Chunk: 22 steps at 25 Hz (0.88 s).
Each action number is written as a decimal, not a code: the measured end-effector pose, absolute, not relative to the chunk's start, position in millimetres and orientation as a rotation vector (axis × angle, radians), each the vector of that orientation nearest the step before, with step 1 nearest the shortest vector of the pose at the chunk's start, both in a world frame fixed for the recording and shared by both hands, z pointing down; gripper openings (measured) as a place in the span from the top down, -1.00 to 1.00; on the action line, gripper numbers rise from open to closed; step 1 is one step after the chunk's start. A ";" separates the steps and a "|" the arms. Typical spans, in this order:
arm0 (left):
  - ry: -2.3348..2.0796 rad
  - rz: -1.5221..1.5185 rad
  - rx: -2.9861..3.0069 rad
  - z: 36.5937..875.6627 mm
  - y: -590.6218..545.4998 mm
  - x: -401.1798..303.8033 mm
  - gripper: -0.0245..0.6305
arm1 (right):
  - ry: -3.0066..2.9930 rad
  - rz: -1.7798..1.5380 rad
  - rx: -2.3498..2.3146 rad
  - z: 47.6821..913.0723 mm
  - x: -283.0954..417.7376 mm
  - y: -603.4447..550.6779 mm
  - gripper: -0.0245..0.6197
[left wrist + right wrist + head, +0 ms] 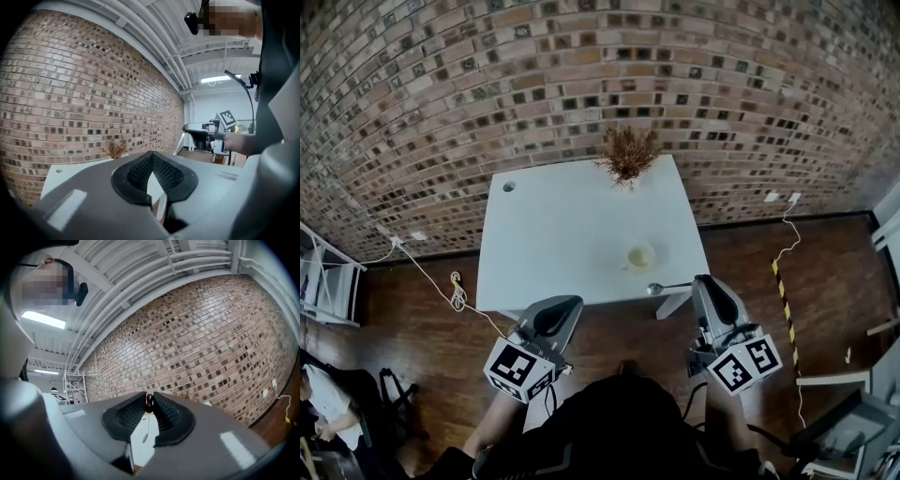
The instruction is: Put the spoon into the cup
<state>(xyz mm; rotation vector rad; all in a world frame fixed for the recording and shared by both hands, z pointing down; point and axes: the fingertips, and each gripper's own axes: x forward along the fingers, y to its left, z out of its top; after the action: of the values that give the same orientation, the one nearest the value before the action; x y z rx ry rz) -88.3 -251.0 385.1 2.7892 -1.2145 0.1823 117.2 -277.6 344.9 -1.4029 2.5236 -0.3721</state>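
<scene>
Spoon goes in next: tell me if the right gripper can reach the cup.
Probably yes: the right gripper, holding the spoon, is at the table edge, and nothing stands between it and the cup.

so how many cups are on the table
1: a pale cup on the near right part of the white table, just beyond the spoon held in the right gripper. None looks hidden.

Head view looks steeply down on the table [562,234]; both gripper views face the brick wall [70,93].
</scene>
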 end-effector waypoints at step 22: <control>-1.112 0.183 2.799 395.8 -394.3 -87.4 0.94 | 2.538 -0.392 -1.509 370.8 108.0 -412.7 0.75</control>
<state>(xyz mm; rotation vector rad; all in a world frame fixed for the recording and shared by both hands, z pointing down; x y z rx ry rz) -87.4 -394.3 395.8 2.7992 -1.1119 0.1834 108.0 -412.7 370.8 -1.5086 2.5380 -0.3916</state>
